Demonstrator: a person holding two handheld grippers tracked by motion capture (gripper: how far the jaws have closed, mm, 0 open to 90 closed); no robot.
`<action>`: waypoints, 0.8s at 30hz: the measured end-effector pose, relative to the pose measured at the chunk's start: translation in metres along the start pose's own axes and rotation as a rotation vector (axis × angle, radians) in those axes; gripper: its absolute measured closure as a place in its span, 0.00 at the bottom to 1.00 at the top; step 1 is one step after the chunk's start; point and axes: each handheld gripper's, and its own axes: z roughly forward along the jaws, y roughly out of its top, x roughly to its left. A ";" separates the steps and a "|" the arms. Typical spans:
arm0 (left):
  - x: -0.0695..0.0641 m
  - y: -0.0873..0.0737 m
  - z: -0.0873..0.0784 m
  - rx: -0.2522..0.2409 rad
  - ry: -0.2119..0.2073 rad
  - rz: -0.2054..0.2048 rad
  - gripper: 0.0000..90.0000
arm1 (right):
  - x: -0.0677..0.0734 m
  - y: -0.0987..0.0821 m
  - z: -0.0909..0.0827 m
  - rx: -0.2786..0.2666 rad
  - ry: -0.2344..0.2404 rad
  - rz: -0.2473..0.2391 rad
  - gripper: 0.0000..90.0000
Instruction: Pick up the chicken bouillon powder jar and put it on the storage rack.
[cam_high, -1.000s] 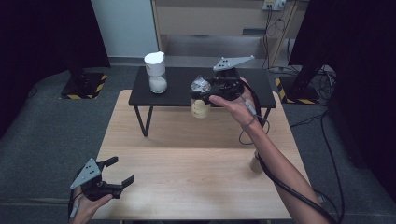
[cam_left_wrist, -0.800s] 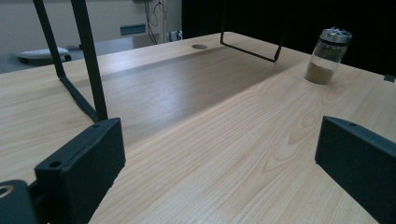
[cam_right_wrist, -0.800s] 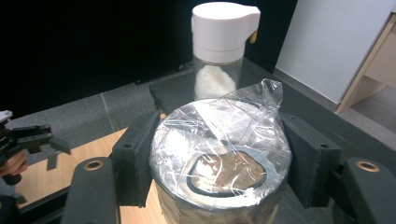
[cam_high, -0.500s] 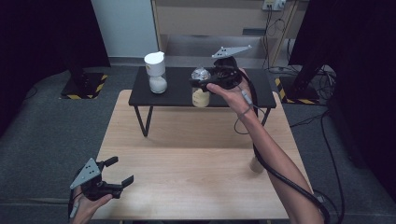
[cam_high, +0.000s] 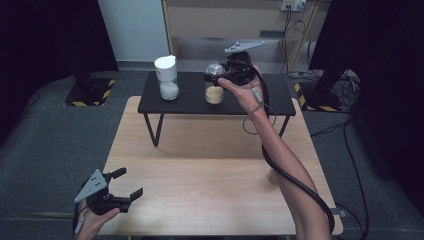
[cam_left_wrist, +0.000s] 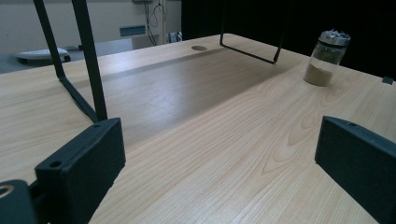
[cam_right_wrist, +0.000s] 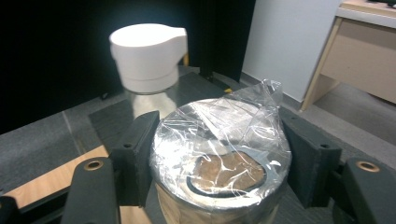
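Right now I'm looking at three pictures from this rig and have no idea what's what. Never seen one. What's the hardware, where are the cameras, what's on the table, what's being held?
There is no robot: a person holds a two-fingered hand tool in each hand.

The high view looks down from above the person's side of the wooden table. The other two pictures come from cameras riding on each tool, looking out along its black fingers.

A low black shelf stands on the far part of the table, with a white-topped jar on it.

The right gripper is closed around the top of a jar of tan powder, lidded with crinkled plastic wrap, at the shelf.

The left gripper hangs open near the table's near left corner, holding nothing. Its camera sees another small spice jar standing on the wood.
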 end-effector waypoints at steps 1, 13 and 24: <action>0.000 0.000 0.000 0.000 -0.001 0.000 0.01 | -0.001 0.000 0.001 0.002 -0.004 0.006 0.39; 0.000 0.000 0.000 0.000 -0.002 0.000 0.01 | -0.005 -0.004 0.014 0.011 -0.050 0.015 0.39; 0.000 0.000 0.000 0.000 -0.001 0.001 0.01 | -0.009 -0.010 0.019 0.013 -0.051 0.029 0.39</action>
